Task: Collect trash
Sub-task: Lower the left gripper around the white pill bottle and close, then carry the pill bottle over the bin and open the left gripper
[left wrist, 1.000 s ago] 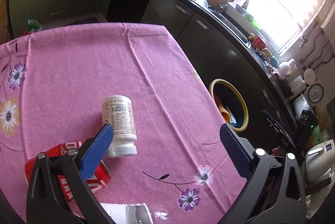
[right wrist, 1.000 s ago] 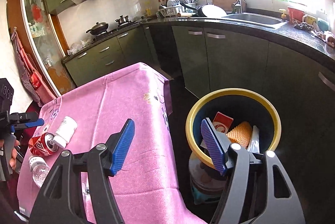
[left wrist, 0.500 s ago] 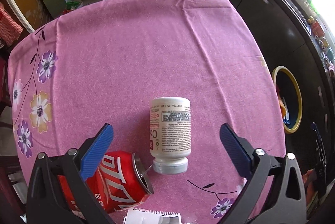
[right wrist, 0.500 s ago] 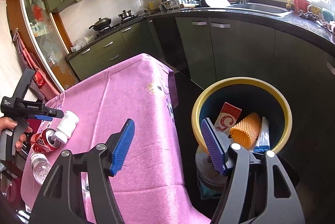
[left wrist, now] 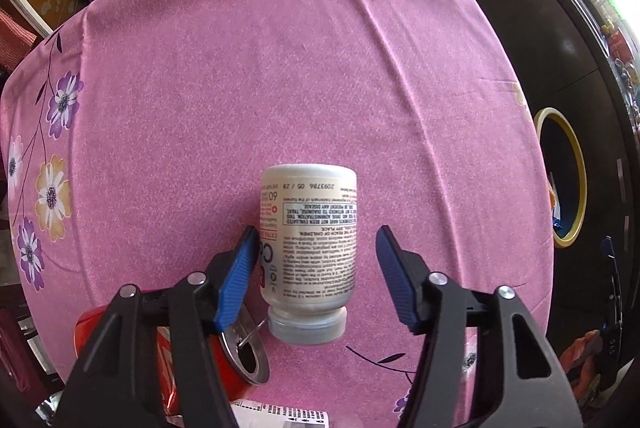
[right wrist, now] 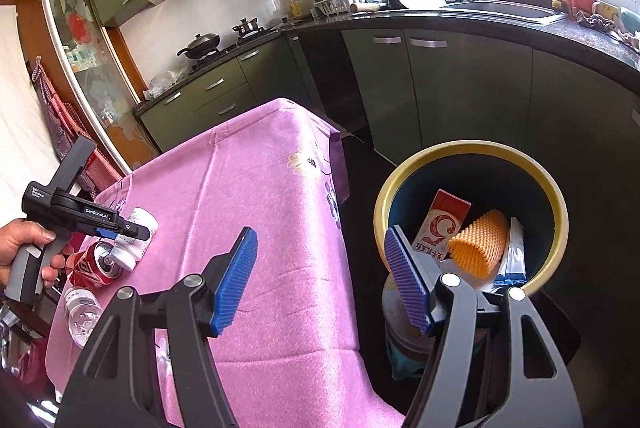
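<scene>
On the pink tablecloth [left wrist: 280, 67], a white bottle [left wrist: 310, 244] lies between the spread left gripper [left wrist: 314, 278] fingers, untouched. Beside the spread right gripper [right wrist: 320, 280], the bin [right wrist: 560, 211] holds a carton [right wrist: 440, 228] and orange foam net [right wrist: 478, 242].

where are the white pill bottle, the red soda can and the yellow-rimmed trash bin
white plastic pill bottle [left wrist: 316, 240]: left wrist view, on its printed label.
red aluminium soda can [left wrist: 244, 352]: left wrist view, on its silver top.
yellow-rimmed round trash bin [right wrist: 560, 211]: right wrist view, on its right rim.
</scene>
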`<act>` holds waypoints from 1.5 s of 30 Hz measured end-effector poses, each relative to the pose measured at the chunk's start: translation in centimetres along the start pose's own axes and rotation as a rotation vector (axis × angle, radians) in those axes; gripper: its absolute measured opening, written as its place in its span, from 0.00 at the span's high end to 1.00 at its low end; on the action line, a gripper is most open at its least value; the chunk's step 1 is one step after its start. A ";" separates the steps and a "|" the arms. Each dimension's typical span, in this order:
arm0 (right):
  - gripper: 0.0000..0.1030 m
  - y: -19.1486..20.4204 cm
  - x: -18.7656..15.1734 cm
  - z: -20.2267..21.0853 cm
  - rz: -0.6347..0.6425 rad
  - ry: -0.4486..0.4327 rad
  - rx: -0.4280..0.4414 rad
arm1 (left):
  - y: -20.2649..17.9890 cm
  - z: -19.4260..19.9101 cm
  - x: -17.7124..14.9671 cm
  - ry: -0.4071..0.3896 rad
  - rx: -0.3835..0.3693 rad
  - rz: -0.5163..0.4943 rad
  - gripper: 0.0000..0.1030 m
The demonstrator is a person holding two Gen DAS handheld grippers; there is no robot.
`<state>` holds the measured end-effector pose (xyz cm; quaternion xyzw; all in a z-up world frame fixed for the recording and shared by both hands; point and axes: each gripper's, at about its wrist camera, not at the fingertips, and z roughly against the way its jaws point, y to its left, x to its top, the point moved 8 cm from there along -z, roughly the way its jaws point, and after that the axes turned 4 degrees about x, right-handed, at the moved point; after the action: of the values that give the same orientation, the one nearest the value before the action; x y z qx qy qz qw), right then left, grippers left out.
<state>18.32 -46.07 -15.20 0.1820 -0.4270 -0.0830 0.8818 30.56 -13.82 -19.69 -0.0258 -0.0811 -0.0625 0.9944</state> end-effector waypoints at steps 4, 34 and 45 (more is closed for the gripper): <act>0.36 -0.1 -0.2 0.0 -0.005 -0.001 0.005 | 0.2 -0.1 -0.1 0.008 0.019 -0.010 0.55; 0.36 -1.4 -0.5 1.6 -0.027 -0.016 -0.012 | -6.1 4.8 0.6 -0.183 0.037 -0.254 0.56; 0.36 -5.9 -2.2 5.9 -0.064 -0.040 -0.121 | -19.7 7.8 -0.4 -0.264 -0.098 -0.489 0.56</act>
<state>12.39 -52.26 -15.73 0.1401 -0.4328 -0.1407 0.8793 26.38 -32.77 -11.24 -0.0617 -0.2107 -0.3005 0.9282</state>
